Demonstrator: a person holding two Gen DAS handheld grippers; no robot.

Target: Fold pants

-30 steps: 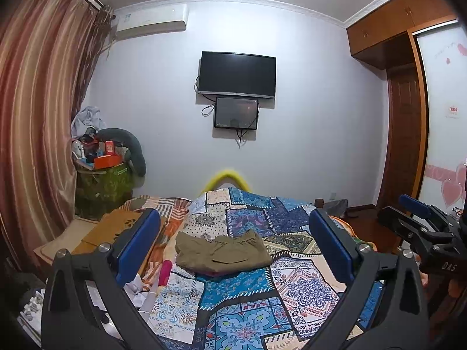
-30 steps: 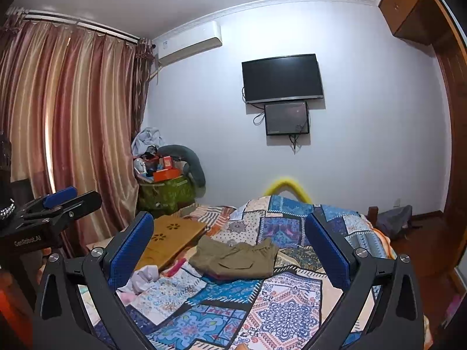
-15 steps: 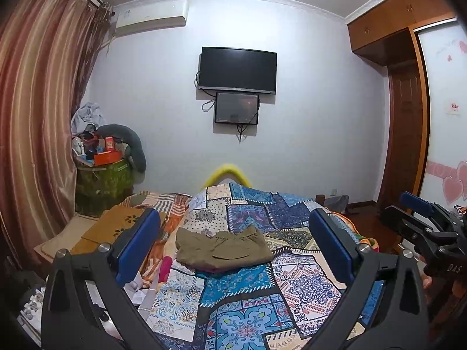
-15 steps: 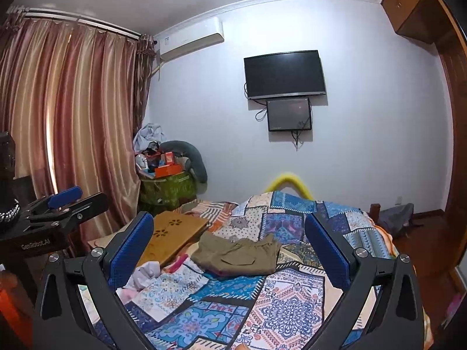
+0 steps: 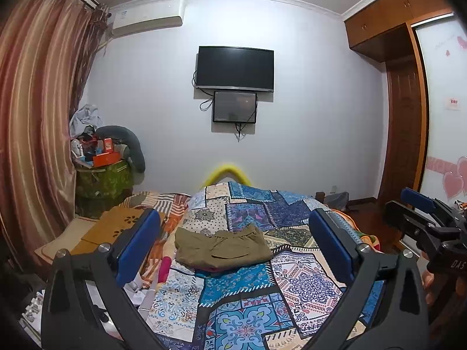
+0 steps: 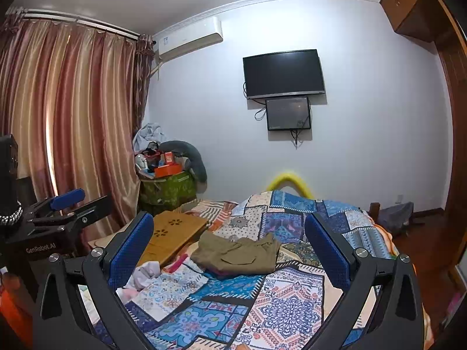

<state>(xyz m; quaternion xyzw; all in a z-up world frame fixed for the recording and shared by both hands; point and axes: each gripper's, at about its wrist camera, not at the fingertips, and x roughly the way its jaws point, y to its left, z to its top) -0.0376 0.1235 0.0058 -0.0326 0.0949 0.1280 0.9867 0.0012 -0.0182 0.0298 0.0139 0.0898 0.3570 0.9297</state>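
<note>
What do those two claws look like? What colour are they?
Both look alike. The left claw and right claw have black frames shaped like forks, silver screws, and bumpy blue pads on each finger. One body reads "GenRobot.AI", the other "DAS" in white letters.

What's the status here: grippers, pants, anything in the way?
Left gripper and right gripper open, empty, off the bed. Pants lie folded on the quilt. Nothing between grippers and pants.

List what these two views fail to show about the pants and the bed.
- Pants: underside and a pink item beneath hidden by the fabric, both views.
- Quilt near edge: blocked by left gripper and right gripper, both open.
- Yellow object: mostly behind the bed.
</note>
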